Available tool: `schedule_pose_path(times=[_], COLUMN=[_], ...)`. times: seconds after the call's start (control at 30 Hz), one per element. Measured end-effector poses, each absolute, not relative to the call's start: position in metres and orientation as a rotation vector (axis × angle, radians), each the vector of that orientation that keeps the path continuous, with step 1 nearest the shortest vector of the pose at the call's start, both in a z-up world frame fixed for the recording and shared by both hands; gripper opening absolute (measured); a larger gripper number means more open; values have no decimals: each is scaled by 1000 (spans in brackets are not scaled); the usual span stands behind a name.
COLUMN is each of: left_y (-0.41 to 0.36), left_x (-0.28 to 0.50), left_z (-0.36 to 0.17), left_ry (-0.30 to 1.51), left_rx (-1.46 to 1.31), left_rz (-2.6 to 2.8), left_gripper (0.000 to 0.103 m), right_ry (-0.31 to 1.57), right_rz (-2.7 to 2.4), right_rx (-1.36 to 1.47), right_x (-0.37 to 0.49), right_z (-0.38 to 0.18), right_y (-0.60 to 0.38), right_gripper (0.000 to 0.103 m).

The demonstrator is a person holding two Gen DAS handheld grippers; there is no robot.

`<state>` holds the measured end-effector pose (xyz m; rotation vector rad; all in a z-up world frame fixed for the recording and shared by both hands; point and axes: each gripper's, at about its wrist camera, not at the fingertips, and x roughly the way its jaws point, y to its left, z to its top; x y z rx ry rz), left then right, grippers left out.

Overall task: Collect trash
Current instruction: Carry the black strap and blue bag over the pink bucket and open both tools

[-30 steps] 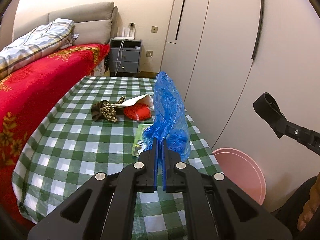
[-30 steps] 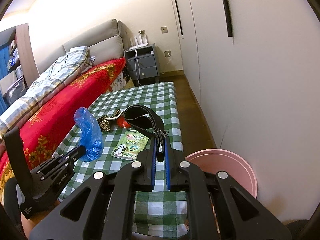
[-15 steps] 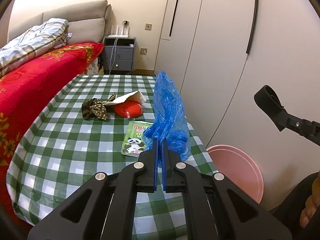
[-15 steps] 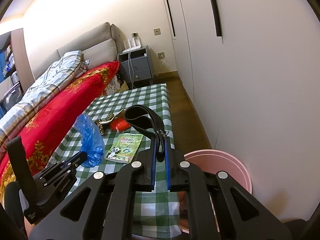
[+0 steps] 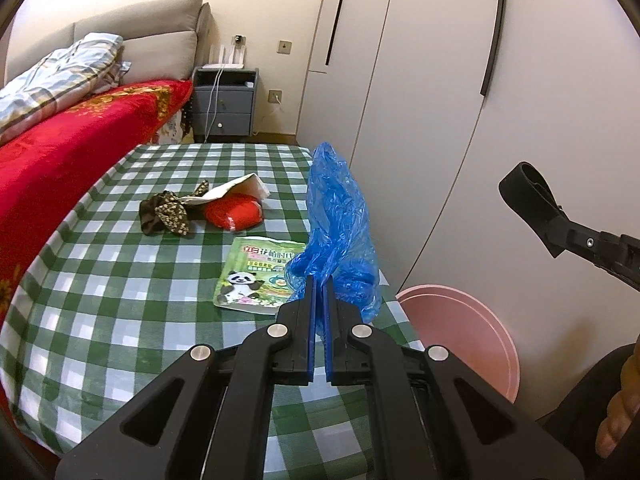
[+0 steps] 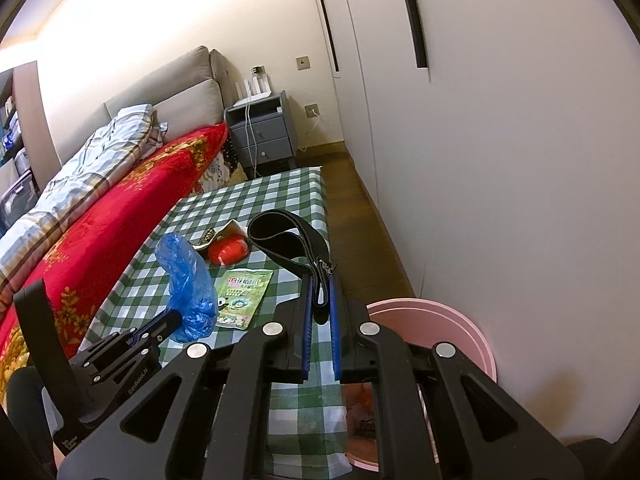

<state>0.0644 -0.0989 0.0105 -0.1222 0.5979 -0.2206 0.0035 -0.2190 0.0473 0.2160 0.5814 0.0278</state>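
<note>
My left gripper [image 5: 319,282] is shut on a crumpled blue plastic bag [image 5: 340,228], which stands up above the checkered table; the same bag [image 6: 188,284] shows in the right wrist view. A black strap loop [image 6: 286,236] is pinched in my right gripper [image 6: 320,280], held up over the table's right edge. On the cloth lie a green panda snack packet [image 5: 260,276], a red pouch [image 5: 234,214] and a dark patterned scrap [image 5: 168,214]. A pink bin [image 5: 460,336] stands on the floor right of the table.
The table has a green-and-white checkered cloth [image 5: 100,280]. A bed with a red blanket [image 5: 60,152] runs along its left. A grey nightstand [image 5: 224,108] stands at the far wall. White wardrobe doors [image 5: 420,100] close off the right side.
The left gripper with the blue bag has shifted to the right, so more of the pink bin and the panda packet show. The right gripper keeps the strap and has barely moved.
</note>
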Motion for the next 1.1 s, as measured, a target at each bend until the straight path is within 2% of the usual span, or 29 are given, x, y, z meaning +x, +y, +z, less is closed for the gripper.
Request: schedule_pose_path(times=[0.53, 1.1], left_y=[-128, -209], left_x=[81, 95], left_z=[-5, -32], left_ry=[634, 718], left_rx=[-119, -97], left_rz=[-283, -460], left_gripper=[3, 3], right_ry=[611, 634], right_rz=[-99, -213], right_rx=[249, 338], right_x=[14, 20], right_z=[33, 18], right_y=[-250, -288], right_gripper=[8, 9])
